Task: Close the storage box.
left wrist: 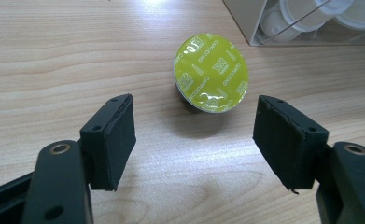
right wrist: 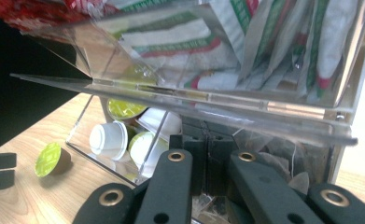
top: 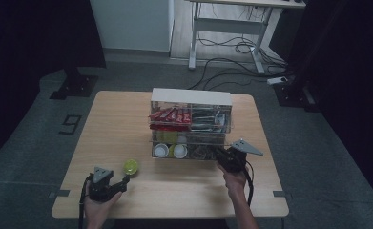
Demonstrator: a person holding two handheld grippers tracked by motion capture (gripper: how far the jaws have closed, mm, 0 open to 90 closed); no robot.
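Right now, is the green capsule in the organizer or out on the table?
Out: the green capsule lies on the bare table, beside the clear organizer.

Capsule (top: 130,167) on table (top: 117,124), left of organizer (top: 191,98).

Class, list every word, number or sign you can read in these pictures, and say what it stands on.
"CAPPUCCINO": repeated on the green foil lid of the capsule on the table.
"9": dark marking on the floor left of the table.
Print on the sachets in the clear organizer: too blurred to read.
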